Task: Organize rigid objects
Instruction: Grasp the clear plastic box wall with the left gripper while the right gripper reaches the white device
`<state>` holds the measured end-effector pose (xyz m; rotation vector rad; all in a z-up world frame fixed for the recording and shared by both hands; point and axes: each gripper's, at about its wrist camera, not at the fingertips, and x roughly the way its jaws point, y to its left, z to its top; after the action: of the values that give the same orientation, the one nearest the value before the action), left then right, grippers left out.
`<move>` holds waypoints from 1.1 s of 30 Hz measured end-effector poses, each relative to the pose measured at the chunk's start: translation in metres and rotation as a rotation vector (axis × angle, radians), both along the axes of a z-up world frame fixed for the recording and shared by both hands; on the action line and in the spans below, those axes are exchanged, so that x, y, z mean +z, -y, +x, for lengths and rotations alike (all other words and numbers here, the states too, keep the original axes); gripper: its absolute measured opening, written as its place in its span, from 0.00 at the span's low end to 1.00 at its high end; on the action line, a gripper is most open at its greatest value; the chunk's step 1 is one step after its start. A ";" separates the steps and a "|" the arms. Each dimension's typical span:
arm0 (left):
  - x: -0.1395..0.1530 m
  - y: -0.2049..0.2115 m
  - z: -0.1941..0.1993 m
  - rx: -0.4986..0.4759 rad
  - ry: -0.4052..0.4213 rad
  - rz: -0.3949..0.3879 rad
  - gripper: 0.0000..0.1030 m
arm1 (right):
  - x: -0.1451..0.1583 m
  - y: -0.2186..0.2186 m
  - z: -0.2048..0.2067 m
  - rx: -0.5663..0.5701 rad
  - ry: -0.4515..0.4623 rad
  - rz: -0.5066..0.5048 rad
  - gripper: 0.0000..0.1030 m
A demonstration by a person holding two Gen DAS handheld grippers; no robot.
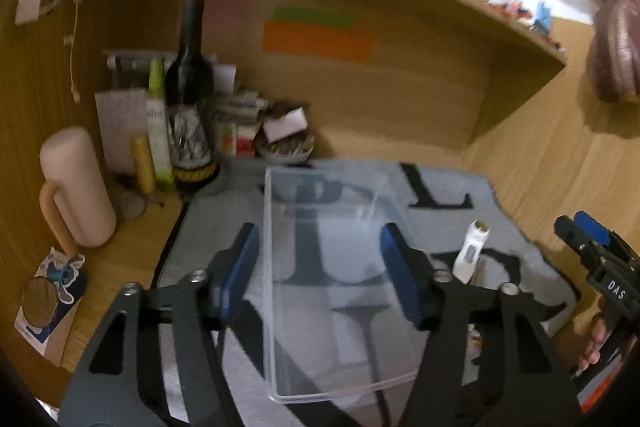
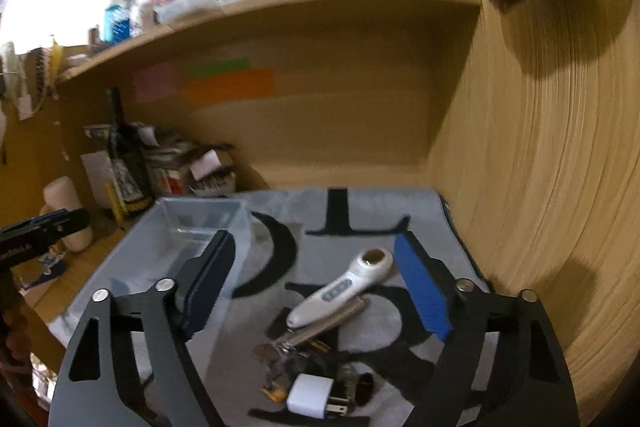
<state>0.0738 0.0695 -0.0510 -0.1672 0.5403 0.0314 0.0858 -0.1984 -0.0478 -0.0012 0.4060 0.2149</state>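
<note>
One clear box (image 1: 328, 279), two open tongs (image 1: 320, 275)

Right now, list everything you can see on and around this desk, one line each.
Clear bin: one, transparent, empty, on the mat between the left fingers.
Mat: one, grey with black letters, on the desk.
Handheld device: one, white, right of the bin.
Plug adapter: one, white, near edge of the mat.
Keys: a metal cluster, beside the adapter.
Wine bottle: one, dark, back left corner.
Mug: one, pale pink, left.
Sticky notes: pink, green, orange, back panel.
Left gripper: open, straddling the bin.
Right gripper: open, over the device.
</note>
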 end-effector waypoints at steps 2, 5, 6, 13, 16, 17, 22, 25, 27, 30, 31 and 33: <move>-0.008 -0.009 0.009 0.008 -0.047 -0.015 0.44 | -0.008 0.005 0.009 -0.015 -0.040 -0.002 0.67; -0.021 -0.019 0.022 0.006 -0.113 -0.039 0.36 | -0.019 0.011 0.023 -0.026 -0.101 -0.001 0.60; -0.025 -0.021 0.026 0.007 -0.133 -0.043 0.34 | -0.020 0.010 0.026 -0.027 -0.114 -0.002 0.59; -0.040 -0.027 0.043 0.002 -0.208 -0.022 0.26 | -0.042 0.016 0.052 -0.046 -0.215 -0.028 0.48; -0.049 -0.031 0.049 -0.005 -0.246 -0.033 0.18 | -0.053 0.018 0.063 -0.034 -0.274 -0.036 0.39; -0.051 -0.032 0.052 -0.007 -0.262 -0.038 0.14 | -0.055 0.018 0.067 -0.033 -0.288 -0.032 0.37; -0.060 -0.033 0.059 -0.027 -0.304 -0.051 0.09 | -0.066 0.022 0.086 -0.052 -0.346 -0.028 0.37; -0.061 -0.036 0.061 -0.043 -0.309 -0.070 0.08 | -0.072 0.023 0.099 -0.048 -0.391 -0.029 0.37; -0.061 -0.038 0.062 -0.056 -0.317 -0.080 0.08 | -0.075 0.025 0.106 -0.048 -0.419 -0.030 0.37; -0.061 -0.037 0.063 -0.067 -0.320 -0.064 0.08 | -0.078 0.029 0.120 -0.040 -0.472 -0.013 0.37; -0.061 -0.036 0.062 -0.068 -0.319 -0.053 0.08 | -0.080 0.029 0.125 -0.038 -0.491 -0.009 0.37; -0.060 -0.033 0.062 -0.069 -0.317 -0.038 0.08 | -0.082 0.028 0.133 -0.026 -0.525 -0.003 0.37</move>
<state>0.1360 0.1029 -0.1112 -0.1814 0.8627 -0.0199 0.2191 -0.2262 -0.1296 0.0586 0.9291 0.1877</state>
